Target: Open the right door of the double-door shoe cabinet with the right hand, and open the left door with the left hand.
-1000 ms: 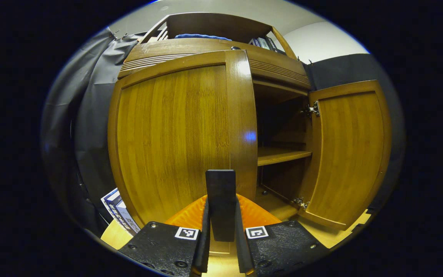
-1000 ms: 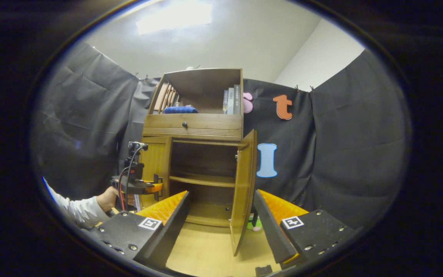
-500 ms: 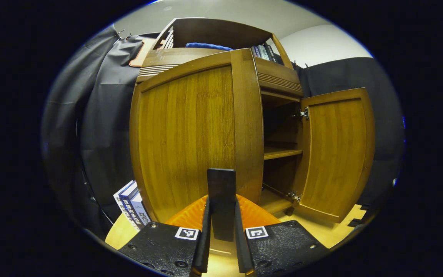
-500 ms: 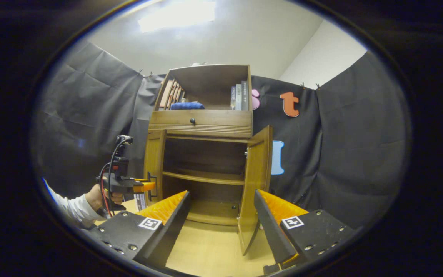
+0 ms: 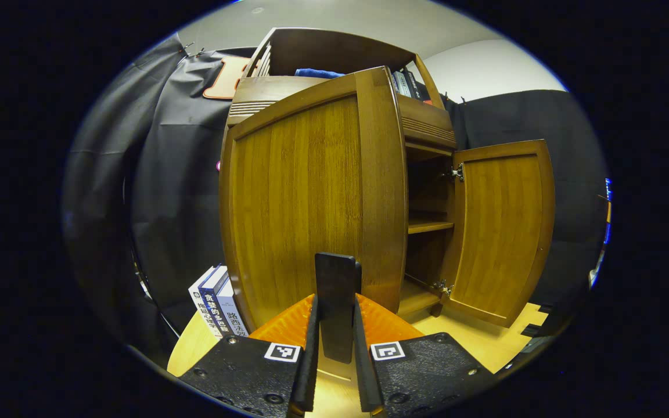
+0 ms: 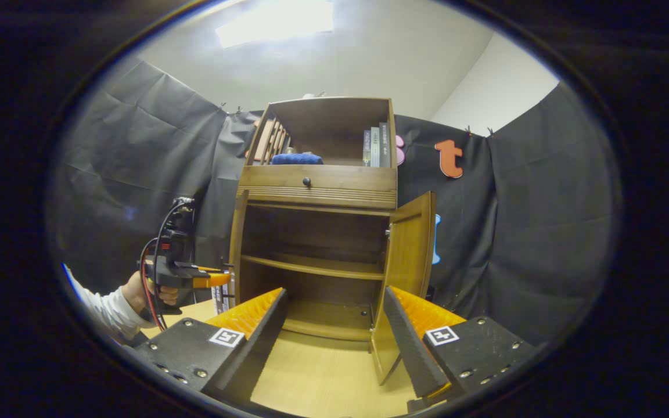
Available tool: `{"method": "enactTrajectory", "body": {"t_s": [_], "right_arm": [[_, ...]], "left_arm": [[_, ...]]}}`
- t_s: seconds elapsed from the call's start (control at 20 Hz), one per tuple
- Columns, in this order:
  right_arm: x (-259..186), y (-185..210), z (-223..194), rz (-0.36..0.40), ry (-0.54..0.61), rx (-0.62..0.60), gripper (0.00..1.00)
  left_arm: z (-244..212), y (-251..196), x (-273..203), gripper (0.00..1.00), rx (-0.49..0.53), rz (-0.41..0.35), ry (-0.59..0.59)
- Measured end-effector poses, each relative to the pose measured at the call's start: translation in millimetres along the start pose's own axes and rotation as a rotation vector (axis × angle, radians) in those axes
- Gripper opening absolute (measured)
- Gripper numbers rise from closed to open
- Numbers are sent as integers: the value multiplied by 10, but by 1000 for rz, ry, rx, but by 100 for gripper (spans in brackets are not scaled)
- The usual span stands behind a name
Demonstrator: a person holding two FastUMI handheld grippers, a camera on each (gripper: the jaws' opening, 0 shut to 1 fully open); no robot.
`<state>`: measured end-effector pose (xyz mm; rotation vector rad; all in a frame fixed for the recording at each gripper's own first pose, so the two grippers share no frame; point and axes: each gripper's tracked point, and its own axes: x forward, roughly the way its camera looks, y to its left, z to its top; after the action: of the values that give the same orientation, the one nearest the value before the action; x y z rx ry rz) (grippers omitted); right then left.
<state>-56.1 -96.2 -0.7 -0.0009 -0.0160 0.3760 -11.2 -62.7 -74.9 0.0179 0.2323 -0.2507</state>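
Note:
The wooden shoe cabinet [image 6: 323, 191] stands ahead with both doors swung out. In the left gripper view the left door [image 5: 299, 197] fills the middle, and my left gripper [image 5: 335, 303] is shut on its dark upright handle [image 5: 337, 278]. The right door [image 5: 503, 226] hangs wide open beyond it, baring the inner shelf [image 5: 430, 226]. In the right gripper view my right gripper [image 6: 334, 293] stands open and back from the cabinet, holding nothing. There the left door [image 6: 237, 249] shows edge-on, with the left gripper [image 6: 224, 280] and a hand [image 6: 137, 290] at it, and the right door [image 6: 410, 255] stands beside my right finger.
Several books [image 5: 215, 299] stand on the floor left of the cabinet. Above the drawer, the open top shelf holds a blue cloth [image 6: 297, 158] and upright books [image 6: 374, 148]. Light wooden floor [image 6: 317, 371] lies before the cabinet. Black cloth walls close in on both sides.
The left door has swung further out with the left gripper on its handle. The right gripper has drifted sideways, staying open, and the right door reads wider open.

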Motion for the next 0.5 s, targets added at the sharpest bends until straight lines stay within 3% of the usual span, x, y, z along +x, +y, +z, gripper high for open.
{"method": "enactTrajectory", "body": {"t_s": [0.5], "right_arm": [[-4, 144, -4, 64, -3, 8, 98]], "left_arm": [[-28, 240, -286, 30, 19, 33, 2]]}}
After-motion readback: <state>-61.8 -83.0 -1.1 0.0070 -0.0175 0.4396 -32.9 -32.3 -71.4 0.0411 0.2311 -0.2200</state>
